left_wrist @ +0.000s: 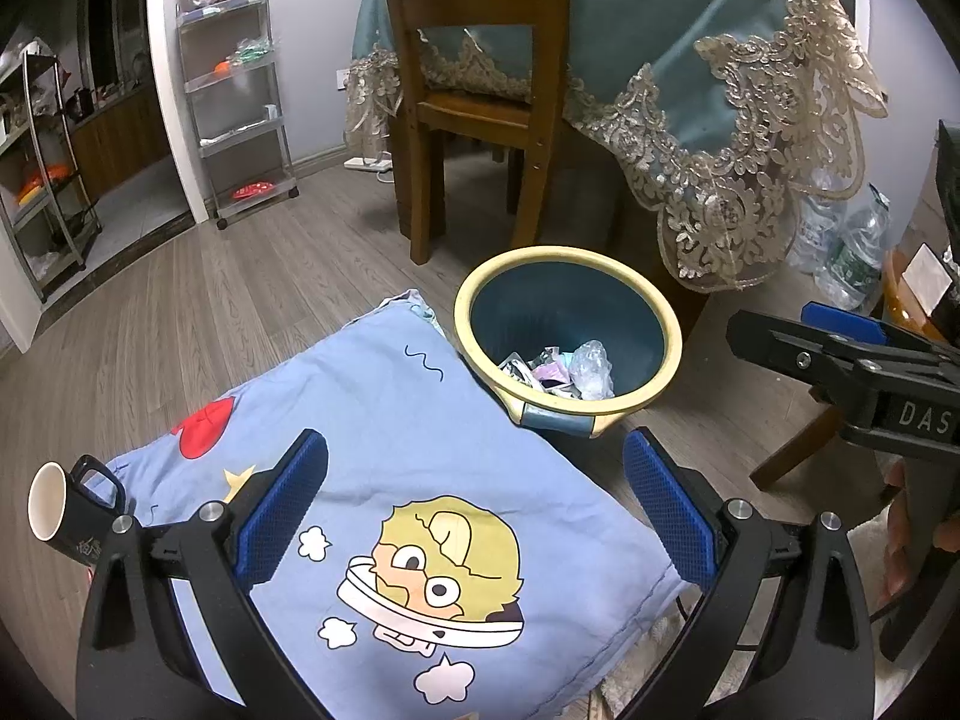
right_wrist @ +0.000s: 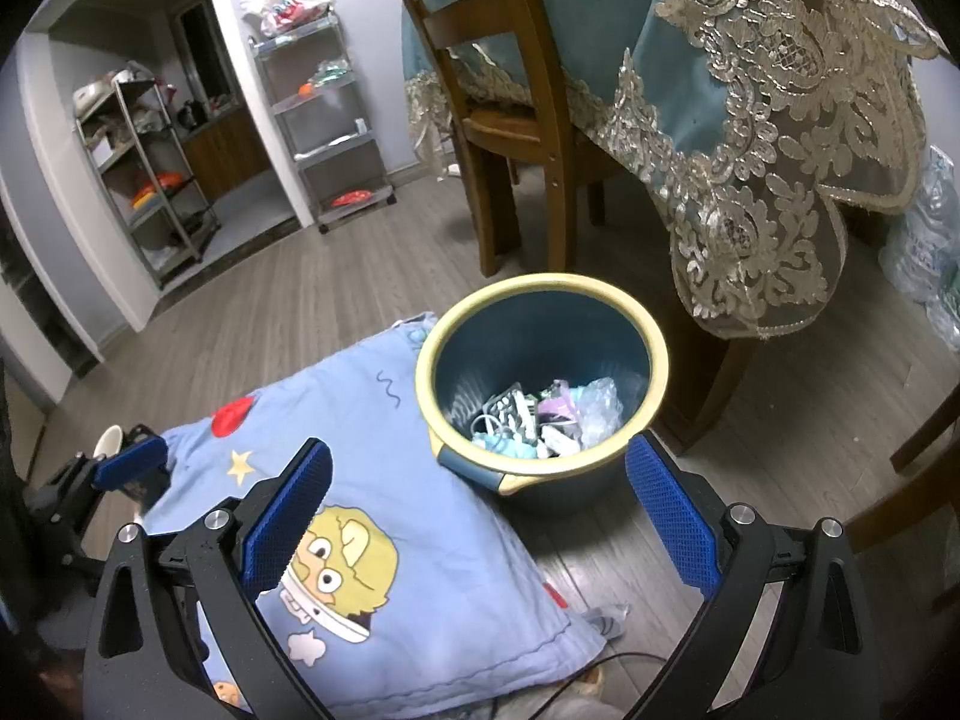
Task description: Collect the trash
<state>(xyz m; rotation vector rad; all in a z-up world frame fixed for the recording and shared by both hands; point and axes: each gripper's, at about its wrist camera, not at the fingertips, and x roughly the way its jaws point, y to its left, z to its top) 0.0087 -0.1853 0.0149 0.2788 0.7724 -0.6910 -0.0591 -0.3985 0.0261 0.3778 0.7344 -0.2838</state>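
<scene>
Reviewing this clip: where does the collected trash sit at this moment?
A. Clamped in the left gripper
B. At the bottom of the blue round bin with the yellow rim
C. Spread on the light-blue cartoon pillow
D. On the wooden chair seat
B: wrappers and crumpled clear plastic lie inside the blue round bin with the yellow rim, while the left gripper and right gripper are both open and empty.

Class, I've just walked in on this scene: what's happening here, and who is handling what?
A person holds a two-finger gripper in each hand over a blue cartoon-print cushion on the floor. Both the left gripper and the right gripper are open and hold nothing. Beside the cushion stands a blue bin with a yellow rim; wrappers and crumpled plastic already lie at its bottom. A black mug sits at the cushion's far left edge. No loose trash shows on the cushion.
</scene>
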